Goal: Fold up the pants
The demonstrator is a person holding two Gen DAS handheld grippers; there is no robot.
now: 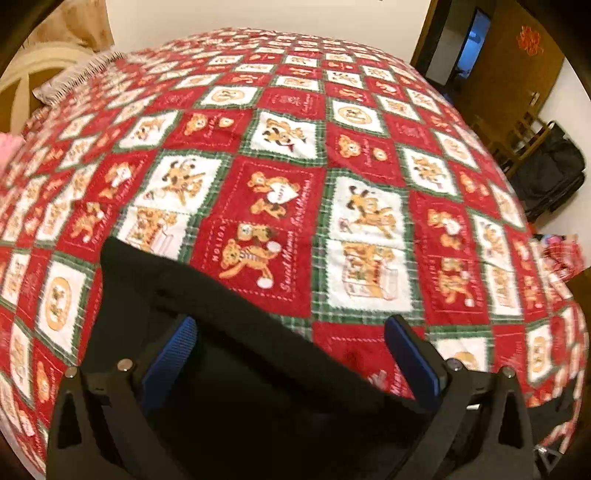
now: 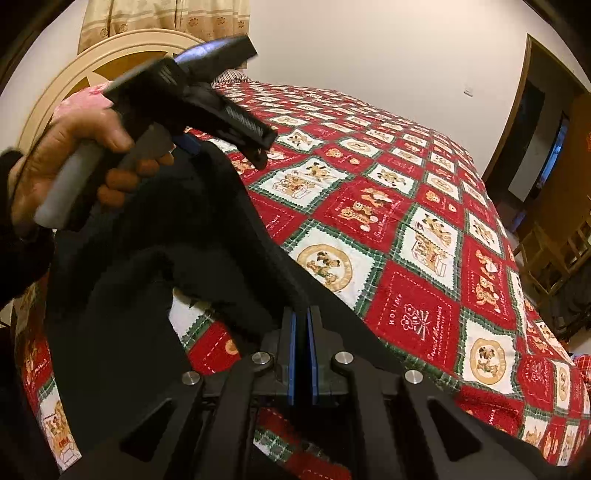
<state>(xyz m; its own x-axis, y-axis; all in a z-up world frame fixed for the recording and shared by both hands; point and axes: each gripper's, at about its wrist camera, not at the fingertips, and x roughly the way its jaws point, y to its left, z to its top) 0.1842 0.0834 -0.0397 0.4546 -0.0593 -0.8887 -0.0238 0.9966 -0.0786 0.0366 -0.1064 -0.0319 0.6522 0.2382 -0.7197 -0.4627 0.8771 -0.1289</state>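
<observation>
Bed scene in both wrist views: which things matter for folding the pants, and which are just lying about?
Belongs to the job:
- black pants
- right gripper, shut on the pants
- left gripper, fingers apart, with pants fabric between them
- patchwork bedspread, the folding surface

Just lying about:
- headboard
- curtain
- black bag
- wooden chair
- door

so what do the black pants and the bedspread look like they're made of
Black pants: a soft matte knit, possibly fleece; they drape in thick rounded folds with no sheen. Bedspread: a printed plush or flannel-like fabric, going by its fuzzy surface and soft-edged bear pattern. Neither fibre can be confirmed by sight.
</observation>
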